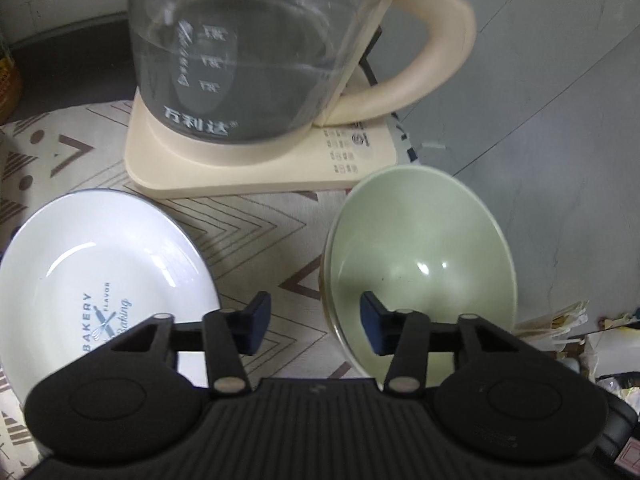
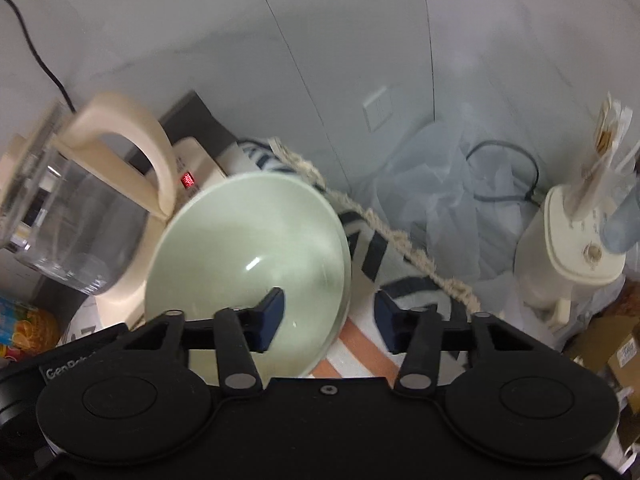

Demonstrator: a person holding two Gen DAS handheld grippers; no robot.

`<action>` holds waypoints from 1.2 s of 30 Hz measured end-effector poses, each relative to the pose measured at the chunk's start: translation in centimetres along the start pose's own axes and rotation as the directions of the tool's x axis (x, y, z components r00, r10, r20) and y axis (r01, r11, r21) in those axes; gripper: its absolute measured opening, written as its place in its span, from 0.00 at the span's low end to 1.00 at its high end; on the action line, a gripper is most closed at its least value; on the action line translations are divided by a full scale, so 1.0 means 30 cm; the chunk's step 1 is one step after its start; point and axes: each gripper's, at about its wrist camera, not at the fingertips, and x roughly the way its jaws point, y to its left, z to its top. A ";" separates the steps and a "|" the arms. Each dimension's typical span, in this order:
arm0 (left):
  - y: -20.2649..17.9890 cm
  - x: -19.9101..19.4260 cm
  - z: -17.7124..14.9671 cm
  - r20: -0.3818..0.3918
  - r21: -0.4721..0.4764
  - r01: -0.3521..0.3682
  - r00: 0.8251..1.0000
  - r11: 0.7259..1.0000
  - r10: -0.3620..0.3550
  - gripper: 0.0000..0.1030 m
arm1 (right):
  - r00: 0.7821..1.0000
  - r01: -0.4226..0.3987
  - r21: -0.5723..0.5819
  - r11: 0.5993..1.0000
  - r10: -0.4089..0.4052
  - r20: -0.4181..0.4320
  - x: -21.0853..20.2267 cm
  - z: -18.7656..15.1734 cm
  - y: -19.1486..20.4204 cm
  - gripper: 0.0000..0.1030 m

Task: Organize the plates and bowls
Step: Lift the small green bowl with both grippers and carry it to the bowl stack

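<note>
A pale green bowl (image 1: 420, 256) stands tilted on the patterned cloth, to the right of a white plate (image 1: 100, 268) with blue "BAKERY" print. My left gripper (image 1: 316, 320) is open and straddles the green bowl's left rim, one pad inside and one outside. In the right wrist view the green bowl (image 2: 248, 248) sits lower left. My right gripper (image 2: 330, 320) is open and straddles its right rim, the left pad inside the bowl. A second rim seems to show under the bowl's left edge; I cannot tell whether it is another bowl.
A glass kettle with a cream handle (image 1: 256, 64) stands on its cream base (image 1: 260, 168) right behind the plate and bowl. A grey wall (image 2: 360, 40) is close behind. A cream appliance (image 2: 568, 248), a cable and plastic wrap (image 2: 448, 184) lie to the right.
</note>
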 end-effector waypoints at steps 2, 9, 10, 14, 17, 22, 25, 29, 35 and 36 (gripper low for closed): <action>0.010 0.022 -0.003 -0.023 -0.024 0.010 1.000 1.000 -0.010 0.29 | 0.999 -0.014 0.016 1.000 0.014 -0.029 0.024 -0.007 -0.009 0.29; -0.001 0.029 -0.010 -0.018 -0.007 0.039 0.999 0.999 -0.039 0.11 | 0.998 -0.022 0.027 0.999 0.023 -0.061 0.056 -0.027 -0.011 0.18; -0.002 0.027 -0.011 -0.016 -0.004 0.038 0.999 0.999 -0.038 0.11 | 0.998 -0.022 0.020 1.000 0.023 -0.059 0.055 -0.026 -0.008 0.18; 0.001 0.017 -0.016 -0.008 0.002 0.043 0.999 0.999 -0.043 0.10 | 0.999 -0.019 0.005 1.000 0.019 -0.047 0.050 -0.023 0.000 0.17; 0.000 -0.013 -0.019 0.010 0.015 0.050 0.999 0.999 -0.050 0.10 | 0.999 -0.027 0.002 1.000 0.027 -0.039 0.041 -0.027 0.000 0.17; -0.002 -0.078 -0.030 0.038 0.034 0.070 0.997 0.997 -0.071 0.10 | 0.999 -0.046 0.004 0.999 0.046 -0.018 -0.003 -0.041 -0.002 0.17; 0.000 -0.129 -0.044 0.059 0.051 0.072 0.995 0.996 -0.075 0.11 | 0.999 -0.054 0.003 0.999 0.054 0.007 -0.043 -0.044 0.005 0.17; 0.018 -0.200 -0.069 0.086 0.056 0.091 0.992 0.994 -0.096 0.10 | 0.996 -0.071 -0.001 0.997 0.071 0.046 -0.110 -0.057 0.021 0.17; 0.051 -0.301 -0.113 0.117 0.075 0.111 0.986 0.991 -0.119 0.11 | 0.991 -0.090 0.000 0.996 0.090 0.095 -0.214 -0.096 0.041 0.17; 0.057 -0.317 -0.123 0.120 0.078 0.112 0.985 0.991 -0.121 0.11 | 0.990 -0.093 0.002 0.996 0.093 0.102 -0.230 -0.105 0.042 0.17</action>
